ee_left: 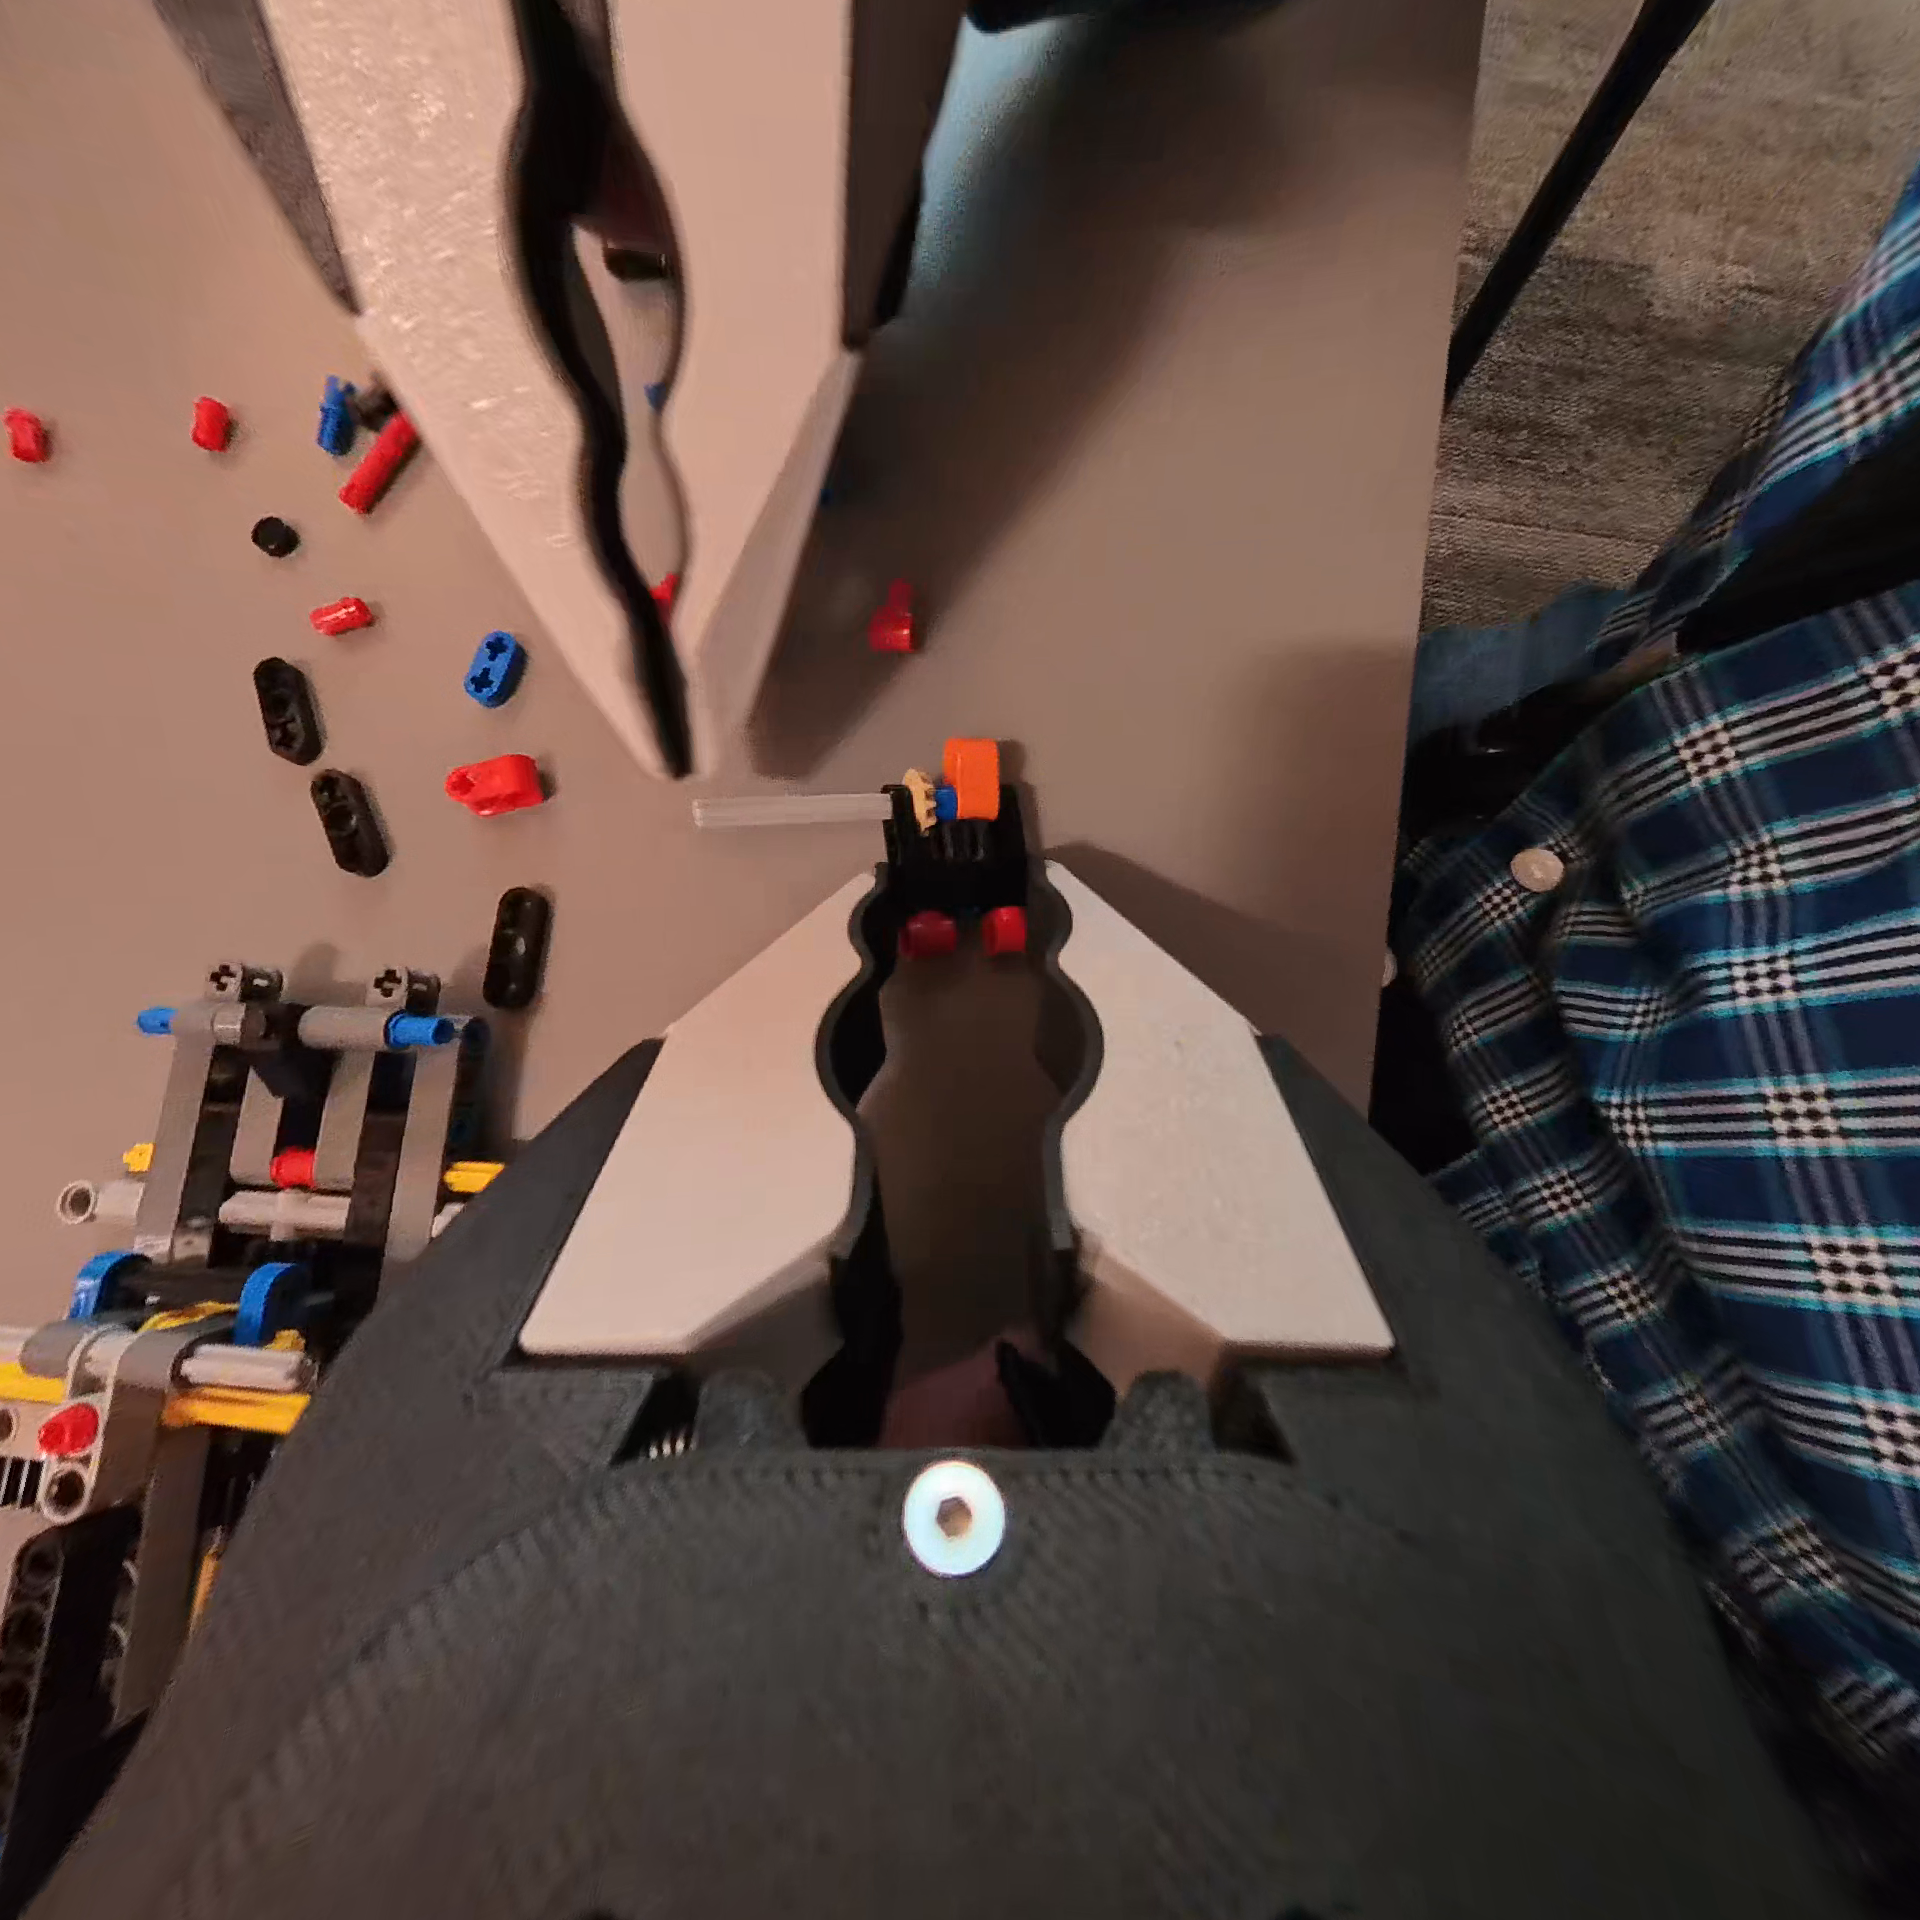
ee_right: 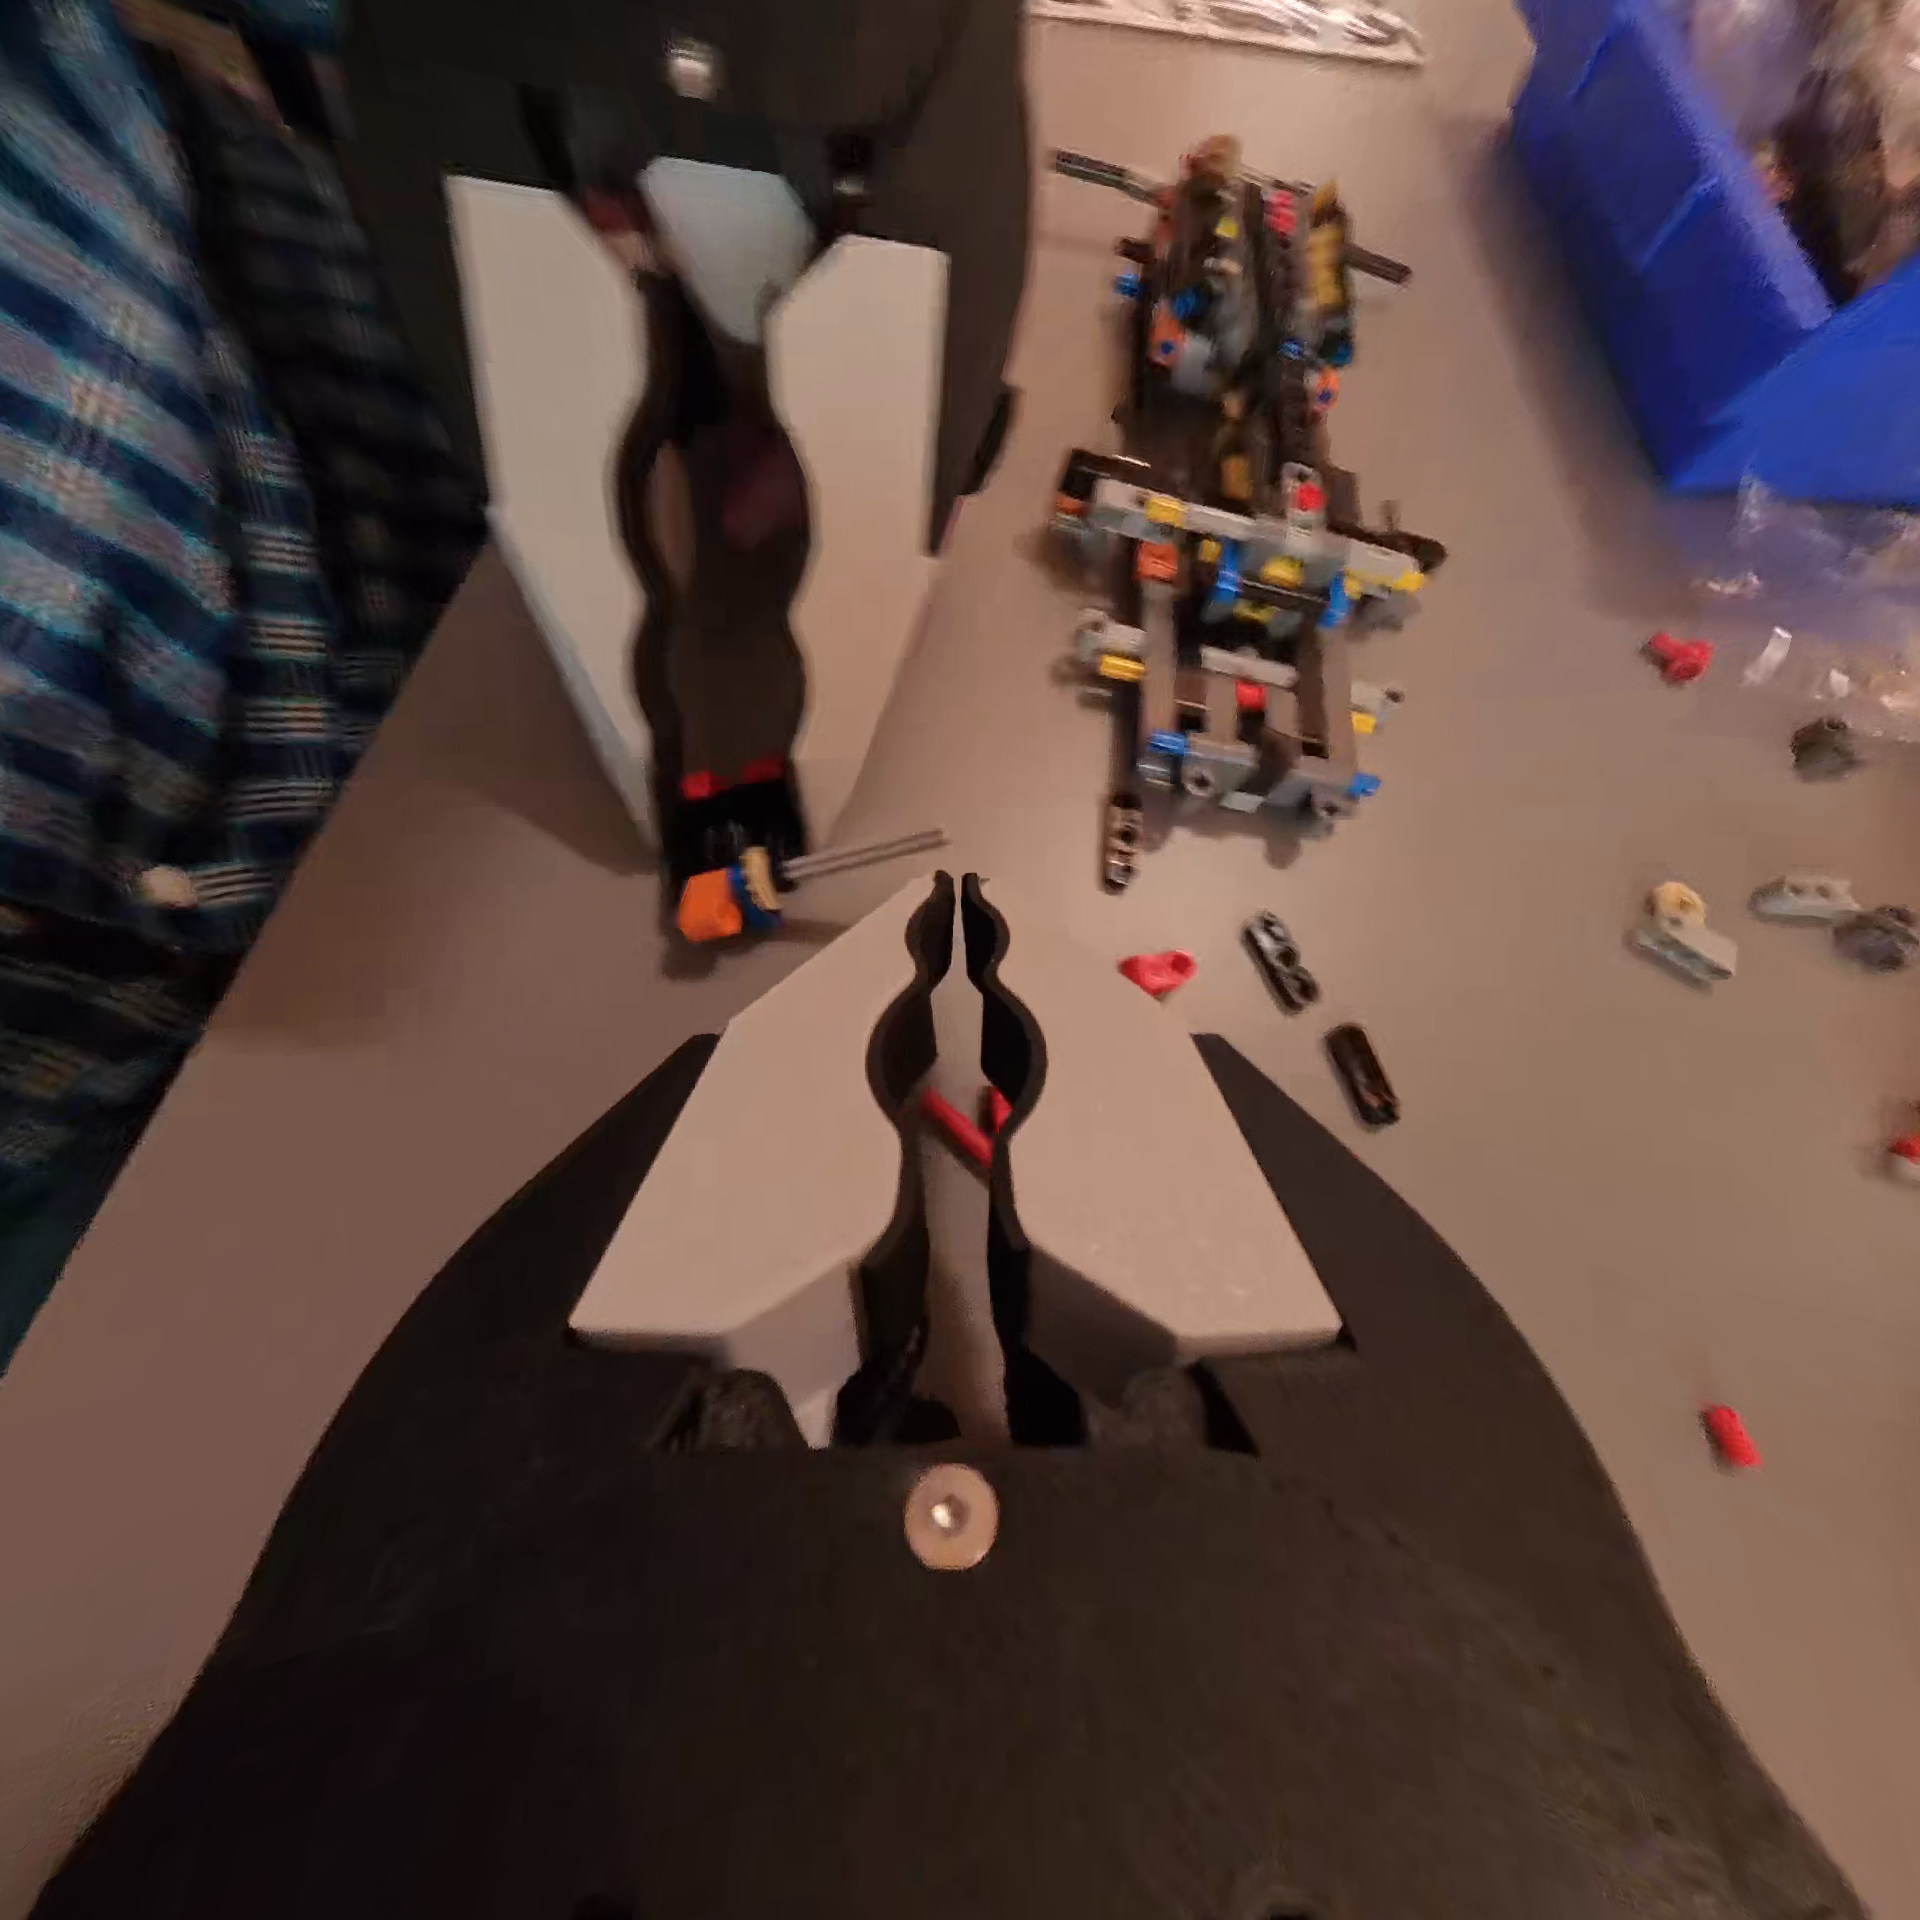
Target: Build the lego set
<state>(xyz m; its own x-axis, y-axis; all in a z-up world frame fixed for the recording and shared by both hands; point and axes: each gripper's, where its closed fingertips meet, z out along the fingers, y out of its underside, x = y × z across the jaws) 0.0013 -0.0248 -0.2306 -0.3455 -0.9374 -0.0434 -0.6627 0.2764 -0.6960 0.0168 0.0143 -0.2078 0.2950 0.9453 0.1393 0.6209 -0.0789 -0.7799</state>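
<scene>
Grey table (ee_left: 1143, 520) fills both views, with its edge running beside a person's blue plaid shirt (ee_left: 1683, 1143). At that edge the left tool (ee_left: 956, 883) is clamped on a small lego piece (ee_left: 956, 862): a black block with two red pegs toward the tool, and an orange cap, a blue bit, a tan gear and a thin pale rod sticking out sideways at the far end. The right wrist view shows the same small lego piece (ee_right: 727, 862) pinched at the tips of the left tool (ee_right: 727, 800), just above or on the table; which one, I cannot tell.

The right tool (ee_right: 957, 894) has its tips almost touching, leaving only a sliver between them, and holds nothing at the tips. It points at the rod from close by without touching it. A red stick (ee_right: 961, 1127) on the table shows through the gap farther back between its fingers.

Beside the left tool sits the larger lego model (ee_right: 1247, 520), a grey and black frame with blue, yellow and red parts. Loose red, black and blue pieces (ee_left: 488, 779) are scattered over the table near it. A blue bin (ee_right: 1714, 260) stands at the far corner in the right wrist view, blurred.
</scene>
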